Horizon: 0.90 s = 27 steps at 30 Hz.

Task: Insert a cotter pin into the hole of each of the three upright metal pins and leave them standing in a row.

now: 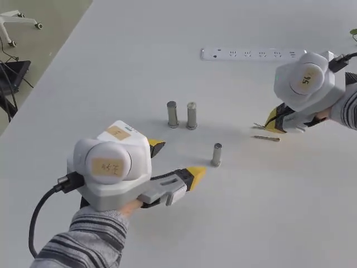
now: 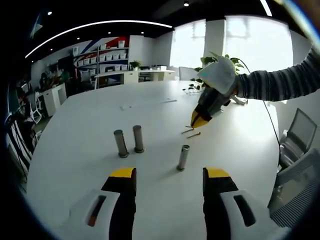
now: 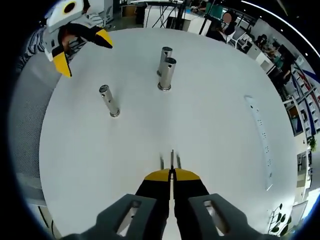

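Observation:
Three upright metal pins stand on the white table: two close together (image 1: 172,114) (image 1: 192,115) and a third (image 1: 216,154) nearer me. My left gripper (image 1: 175,161) is open just left of that third pin (image 2: 183,157), with nothing between its yellow tips. At the right, my right gripper (image 1: 272,124) is low over the table, shut on a thin cotter pin (image 3: 171,159) that sticks out past the tips. Another cotter pin (image 1: 266,138) lies loose beside it.
A white power strip (image 1: 251,54) lies along the far side of the table. The table's left edge (image 1: 67,44) drops off to the floor, where a chair base (image 1: 17,19) stands. Shelves, desks and a potted plant (image 2: 220,60) stand in the background.

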Each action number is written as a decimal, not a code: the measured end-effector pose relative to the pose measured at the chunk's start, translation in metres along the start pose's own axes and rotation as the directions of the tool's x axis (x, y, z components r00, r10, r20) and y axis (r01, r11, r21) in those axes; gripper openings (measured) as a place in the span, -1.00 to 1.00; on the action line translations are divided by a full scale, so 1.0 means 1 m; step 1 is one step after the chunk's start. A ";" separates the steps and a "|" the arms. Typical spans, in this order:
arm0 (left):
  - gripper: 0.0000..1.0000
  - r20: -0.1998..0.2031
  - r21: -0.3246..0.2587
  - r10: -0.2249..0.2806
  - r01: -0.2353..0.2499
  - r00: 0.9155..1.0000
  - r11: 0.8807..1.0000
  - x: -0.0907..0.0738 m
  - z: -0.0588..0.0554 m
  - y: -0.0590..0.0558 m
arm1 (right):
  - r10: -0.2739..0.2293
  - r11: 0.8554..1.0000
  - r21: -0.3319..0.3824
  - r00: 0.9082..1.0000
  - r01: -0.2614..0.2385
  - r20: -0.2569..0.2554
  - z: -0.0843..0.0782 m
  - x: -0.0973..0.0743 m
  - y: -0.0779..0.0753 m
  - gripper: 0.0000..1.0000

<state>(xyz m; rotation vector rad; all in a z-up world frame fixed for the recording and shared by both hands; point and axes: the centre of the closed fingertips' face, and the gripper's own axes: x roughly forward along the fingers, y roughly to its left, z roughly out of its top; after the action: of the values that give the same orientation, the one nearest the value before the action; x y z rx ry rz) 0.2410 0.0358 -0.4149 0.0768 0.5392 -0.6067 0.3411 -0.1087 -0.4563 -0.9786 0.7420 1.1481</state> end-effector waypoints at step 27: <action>-0.36 0.024 -0.067 -0.086 0.087 0.996 0.994 0.012 0.043 -0.009 | -0.016 0.980 -0.188 0.962 0.069 0.273 0.094 -0.044 0.049 -1.00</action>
<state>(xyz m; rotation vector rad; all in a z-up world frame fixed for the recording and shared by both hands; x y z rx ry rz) 0.2638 0.0124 -0.3831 -0.0174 0.5447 -0.6726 0.2824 -0.0350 -0.3914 -0.9711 0.3917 1.3034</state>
